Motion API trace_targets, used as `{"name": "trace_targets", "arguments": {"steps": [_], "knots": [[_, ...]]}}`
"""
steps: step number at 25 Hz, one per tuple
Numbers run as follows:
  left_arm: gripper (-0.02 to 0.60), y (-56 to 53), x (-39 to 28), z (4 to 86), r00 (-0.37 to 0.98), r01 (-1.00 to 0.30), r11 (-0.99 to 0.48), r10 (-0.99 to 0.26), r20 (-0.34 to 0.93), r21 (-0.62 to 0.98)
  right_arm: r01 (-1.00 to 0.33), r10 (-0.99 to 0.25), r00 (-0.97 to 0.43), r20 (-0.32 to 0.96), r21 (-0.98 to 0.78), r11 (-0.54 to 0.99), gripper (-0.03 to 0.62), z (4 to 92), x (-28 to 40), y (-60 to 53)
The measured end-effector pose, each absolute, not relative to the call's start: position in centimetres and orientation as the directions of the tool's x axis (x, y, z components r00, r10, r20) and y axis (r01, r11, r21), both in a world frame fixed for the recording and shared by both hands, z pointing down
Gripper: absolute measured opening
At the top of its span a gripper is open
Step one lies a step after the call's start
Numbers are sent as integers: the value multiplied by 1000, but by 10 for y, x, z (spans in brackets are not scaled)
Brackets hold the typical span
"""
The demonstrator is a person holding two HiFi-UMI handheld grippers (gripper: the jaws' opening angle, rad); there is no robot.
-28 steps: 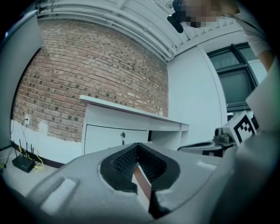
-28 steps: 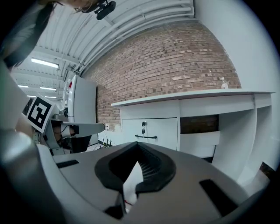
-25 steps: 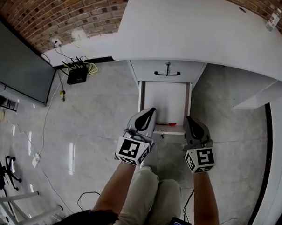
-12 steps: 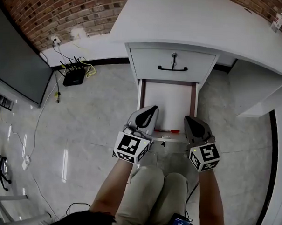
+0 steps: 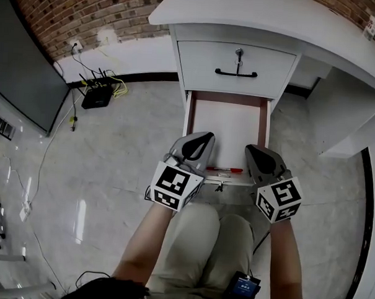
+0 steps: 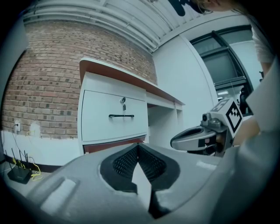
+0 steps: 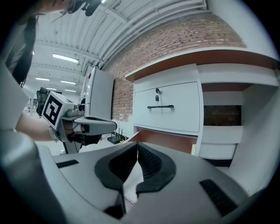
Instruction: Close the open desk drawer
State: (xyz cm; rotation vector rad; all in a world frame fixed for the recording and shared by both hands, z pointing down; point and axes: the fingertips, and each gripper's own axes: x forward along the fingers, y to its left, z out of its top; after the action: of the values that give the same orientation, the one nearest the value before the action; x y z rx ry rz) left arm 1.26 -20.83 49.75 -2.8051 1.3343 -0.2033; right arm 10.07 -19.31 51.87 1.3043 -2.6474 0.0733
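Drawer (image 5: pixel 229 128), white-lined, stands pulled out; left gripper (image 5: pixel 205 138) and right gripper (image 5: pixel 253 150) have fingers (image 6: pixel 125 162) closed, empty.

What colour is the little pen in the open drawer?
Red. The pen lies near the front edge of the drawer, seen best in the head view.

I list: pale tiled floor (image 5: pixel 118 174), bearing a white desk (image 5: pixel 255 22), a black router (image 5: pixel 97 98) by the wall and yellow cables (image 5: pixel 119 87) beside it. Open drawer (image 5: pixel 229 126): one red pen (image 5: pixel 225 170) near its front.
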Motion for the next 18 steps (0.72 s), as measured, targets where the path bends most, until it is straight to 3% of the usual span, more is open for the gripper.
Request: {"name": "trace_targets", "arguments": {"steps": [12, 15, 18], "knots": [[6, -177, 1, 520, 647, -751, -658, -750, 134, -56, -767, -757, -623, 198, 36, 641, 17, 540, 97, -161], [8, -169, -4, 529, 652, -744, -666, -741, 158, -54, -756, -743, -634, 216, 32, 654, 75, 548, 94, -153], [8, -159, -7, 539, 663, -731, -681, -725, 188, -50, -748, -731, -640, 237, 26, 664, 87, 558, 93, -142]]}}
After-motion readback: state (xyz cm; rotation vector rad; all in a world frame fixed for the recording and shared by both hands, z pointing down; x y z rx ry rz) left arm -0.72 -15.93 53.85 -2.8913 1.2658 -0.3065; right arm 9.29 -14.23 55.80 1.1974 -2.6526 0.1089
